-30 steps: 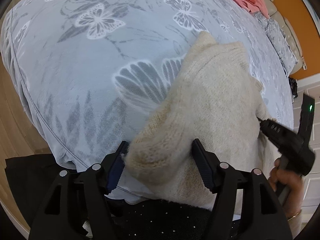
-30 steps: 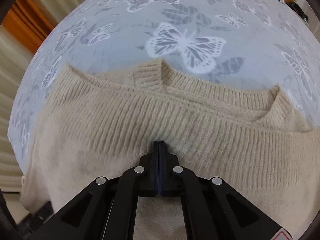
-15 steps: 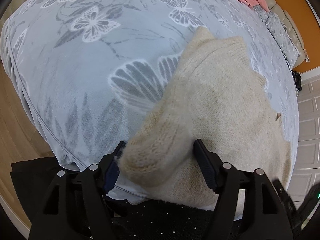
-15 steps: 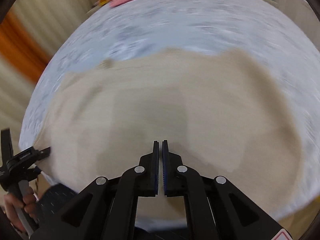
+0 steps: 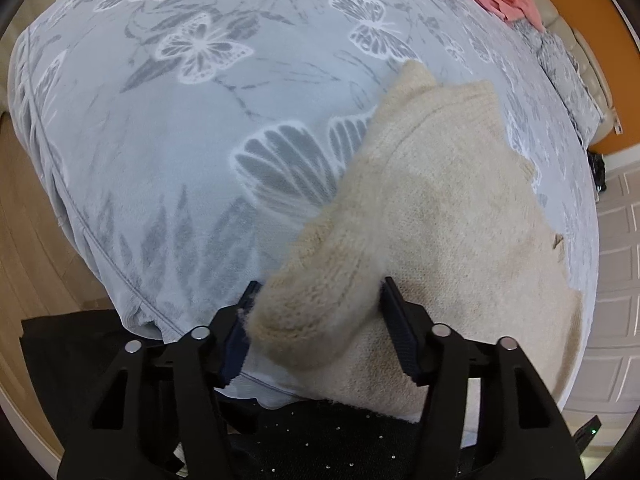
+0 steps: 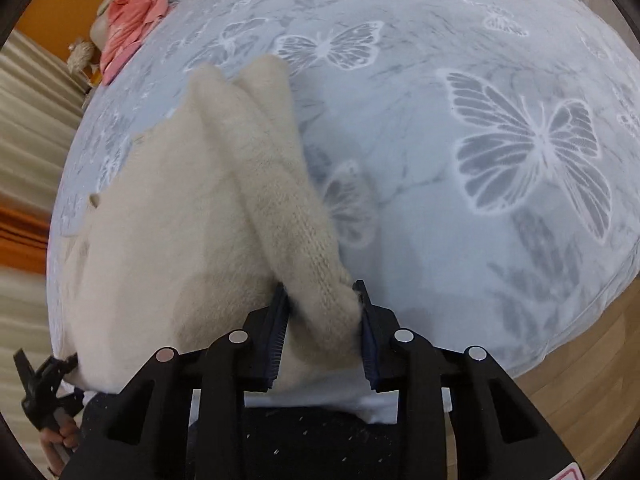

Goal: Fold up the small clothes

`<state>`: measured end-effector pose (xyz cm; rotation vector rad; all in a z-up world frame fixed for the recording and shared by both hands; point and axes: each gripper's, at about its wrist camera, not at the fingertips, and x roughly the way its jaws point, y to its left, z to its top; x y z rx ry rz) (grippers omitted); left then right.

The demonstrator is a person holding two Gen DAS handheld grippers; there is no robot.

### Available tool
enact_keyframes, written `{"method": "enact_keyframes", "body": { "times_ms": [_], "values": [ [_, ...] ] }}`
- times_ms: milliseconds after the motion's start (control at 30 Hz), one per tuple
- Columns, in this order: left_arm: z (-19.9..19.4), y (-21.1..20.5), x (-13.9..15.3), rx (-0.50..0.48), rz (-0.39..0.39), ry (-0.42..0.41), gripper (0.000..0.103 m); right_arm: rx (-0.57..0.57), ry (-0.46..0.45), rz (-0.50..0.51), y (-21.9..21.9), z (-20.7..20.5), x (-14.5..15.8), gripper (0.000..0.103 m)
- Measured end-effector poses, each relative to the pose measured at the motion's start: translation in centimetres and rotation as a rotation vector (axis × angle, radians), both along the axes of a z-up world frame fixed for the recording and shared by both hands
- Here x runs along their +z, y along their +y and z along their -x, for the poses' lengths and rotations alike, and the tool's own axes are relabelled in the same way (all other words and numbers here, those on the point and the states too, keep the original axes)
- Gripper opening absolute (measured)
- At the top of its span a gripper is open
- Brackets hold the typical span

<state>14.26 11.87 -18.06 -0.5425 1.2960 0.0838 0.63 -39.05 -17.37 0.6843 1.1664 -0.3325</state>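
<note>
Grippers straddle, not clamped: left gripper (image 5: 316, 328) wide open around near sleeve cuff (image 5: 308, 320) of the cream knit sweater (image 5: 440, 208); right gripper (image 6: 322, 332) part-open around other cuff (image 6: 328, 300). Close on both, then fold inward. Sweater lies flat on butterfly bedspread (image 5: 160, 140); pink clothes (image 6: 132, 28) far.

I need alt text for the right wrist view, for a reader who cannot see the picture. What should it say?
The open right gripper straddles the bottom right corner of a cream knitted sweater lying on a pale blue bedspread with butterfly print. The left gripper, held in a hand, shows at the lower left edge, and pink clothes lie far behind.
</note>
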Motion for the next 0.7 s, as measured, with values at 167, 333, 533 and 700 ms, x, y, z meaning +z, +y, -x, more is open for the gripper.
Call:
{"method": "enact_keyframes", "body": {
  "times_ms": [167, 333, 533, 700],
  "values": [
    [0.0, -0.2, 0.3, -0.011, -0.023, -0.005, 0.051, -0.003, -0.087, 0.223, 2.9, -0.5, 6.6, 0.036],
    [0.3, -0.1, 1.7, 0.008, -0.015, -0.045, 0.033, 0.286, -0.240, 0.054, 9.9, -7.5, 8.7, 0.030],
    [1.0, 0.0, 5.3, 0.006, 0.065, -0.144, 0.023, 0.513, -0.071, -0.054, 18.3, -18.1, 1.7, 0.000],
    [1.1, -2.0, 11.6, -0.100, 0.140, -0.275, 0.021, 0.537, -0.013, -0.070, 19.7, -19.0, -1.5, 0.000]
  ]
}}
